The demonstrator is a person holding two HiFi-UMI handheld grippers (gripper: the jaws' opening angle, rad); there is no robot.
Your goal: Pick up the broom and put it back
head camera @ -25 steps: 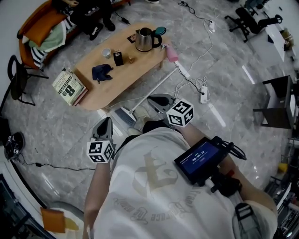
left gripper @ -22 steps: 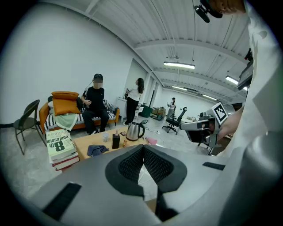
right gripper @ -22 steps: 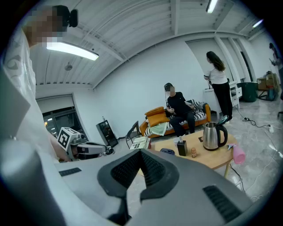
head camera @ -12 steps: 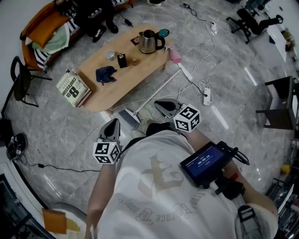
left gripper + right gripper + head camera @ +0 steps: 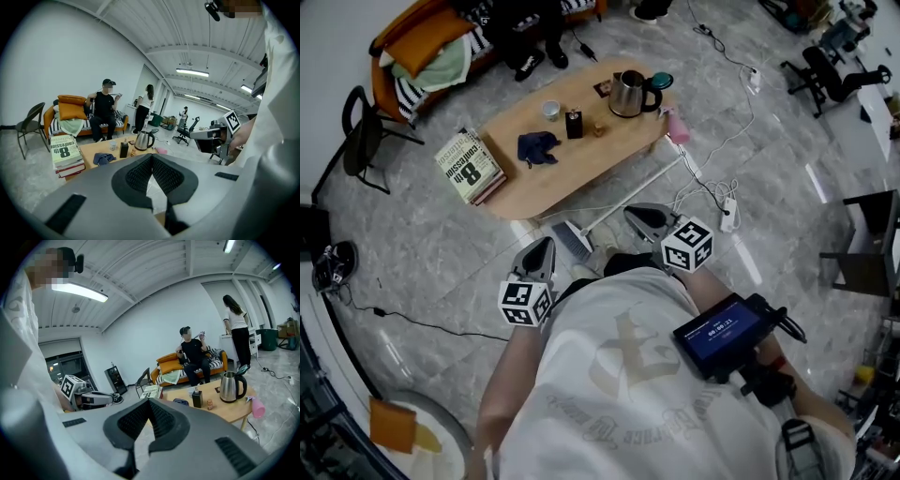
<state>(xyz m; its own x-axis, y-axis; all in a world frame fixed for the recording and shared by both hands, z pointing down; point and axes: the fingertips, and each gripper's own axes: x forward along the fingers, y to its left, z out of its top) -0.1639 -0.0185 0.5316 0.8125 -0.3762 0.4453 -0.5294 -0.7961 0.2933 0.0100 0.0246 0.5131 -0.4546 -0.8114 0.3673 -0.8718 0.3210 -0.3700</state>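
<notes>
The broom lies on the marble floor in front of me, its brush head [image 5: 572, 239] nearest me. Its white handle [image 5: 633, 192] runs up and right to a pink end [image 5: 677, 127] beside the low table. My left gripper [image 5: 544, 246] hovers just left of the brush head, shut with nothing in it [image 5: 152, 157]. My right gripper [image 5: 633, 212] hangs over the floor just right of the handle, also shut and empty [image 5: 149, 401]. In both gripper views the jaws hide the broom, apart from the pink end [image 5: 257, 408].
A low wooden table [image 5: 525, 192] carries a kettle [image 5: 628, 92], a cup, a dark cloth and a stack of books [image 5: 469, 167]. A power strip [image 5: 728, 211] and cables lie right of the broom. Beyond stand an orange sofa with a seated person, a folding chair [image 5: 361, 141] and office chairs.
The head view has shifted, so the table and broom sit lower and further right in the picture. Both grippers keep their places beside the broom and stay shut.
</notes>
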